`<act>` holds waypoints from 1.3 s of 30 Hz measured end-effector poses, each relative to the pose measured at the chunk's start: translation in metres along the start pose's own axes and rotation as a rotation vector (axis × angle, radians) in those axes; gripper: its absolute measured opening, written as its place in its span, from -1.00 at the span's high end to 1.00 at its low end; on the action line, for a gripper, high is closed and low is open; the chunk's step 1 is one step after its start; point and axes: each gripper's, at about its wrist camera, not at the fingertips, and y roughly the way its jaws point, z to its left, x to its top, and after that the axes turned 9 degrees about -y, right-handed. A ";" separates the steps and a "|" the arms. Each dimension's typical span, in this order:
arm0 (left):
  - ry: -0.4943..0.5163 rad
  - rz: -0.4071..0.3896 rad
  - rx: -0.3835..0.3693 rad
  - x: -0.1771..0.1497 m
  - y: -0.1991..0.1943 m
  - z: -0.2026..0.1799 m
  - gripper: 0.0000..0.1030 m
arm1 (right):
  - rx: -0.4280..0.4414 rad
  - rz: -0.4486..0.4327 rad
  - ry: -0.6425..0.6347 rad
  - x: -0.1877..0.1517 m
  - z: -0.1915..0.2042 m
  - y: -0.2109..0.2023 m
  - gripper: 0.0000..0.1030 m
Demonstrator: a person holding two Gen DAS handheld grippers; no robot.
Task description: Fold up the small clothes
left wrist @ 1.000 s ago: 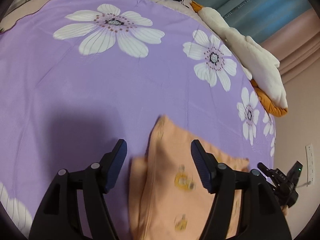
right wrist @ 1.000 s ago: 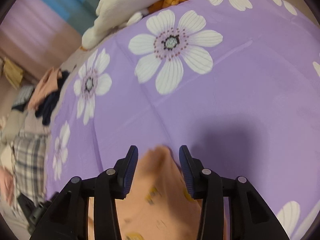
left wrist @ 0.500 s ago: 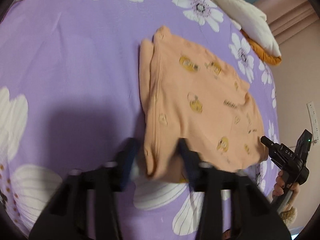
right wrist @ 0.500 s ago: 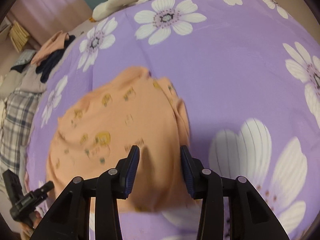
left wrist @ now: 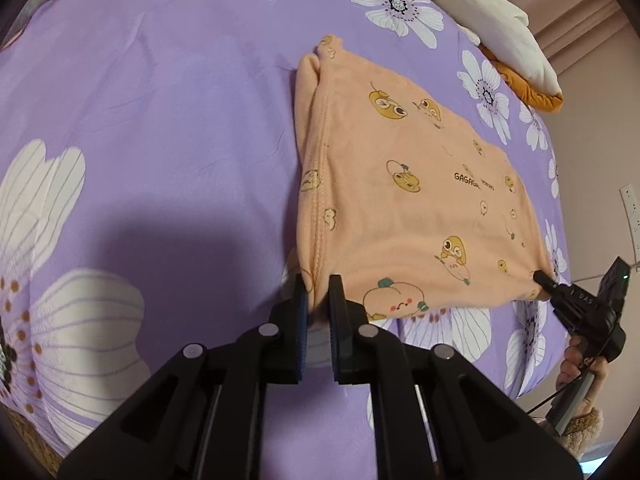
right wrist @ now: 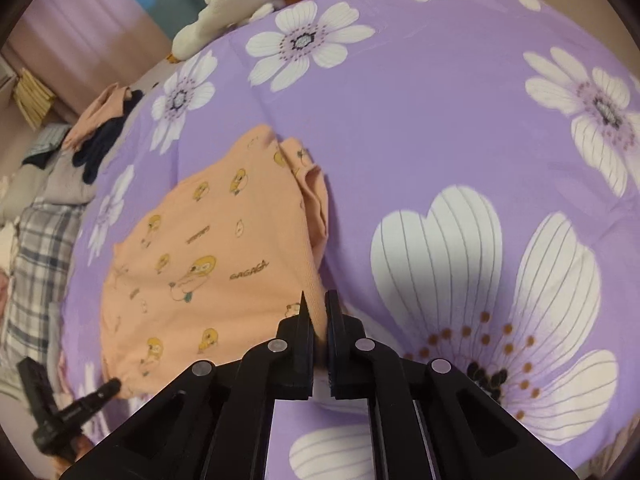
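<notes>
left gripper [left wrist: 318,294]: jaws just closed, clamped on peach garment [left wrist: 408,200] corner | right gripper [right wrist: 317,312]: just closed, clamped on opposite corner | purple floral bedsheet [left wrist: 160,140] beneath

Even, soft indoor light, no glare. Broad soft-edged shadow on purple bedsheet [left wrist: 168,256] beside left gripper [left wrist: 318,284]. Strong fisheye bending, dark vignetted corners. Mild blur in right wrist view's periphery.
</notes>
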 end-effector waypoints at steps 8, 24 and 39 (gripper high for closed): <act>0.020 0.010 0.017 -0.001 0.005 0.000 0.81 | -0.097 0.011 -0.046 -0.012 0.009 0.010 0.90; 0.021 0.014 0.029 -0.004 0.004 0.002 0.74 | -0.176 0.010 -0.087 -0.023 0.007 0.011 0.90; 0.019 0.025 -0.007 -0.004 -0.007 0.000 0.31 | -0.121 -0.055 0.006 -0.036 -0.005 -0.027 -0.15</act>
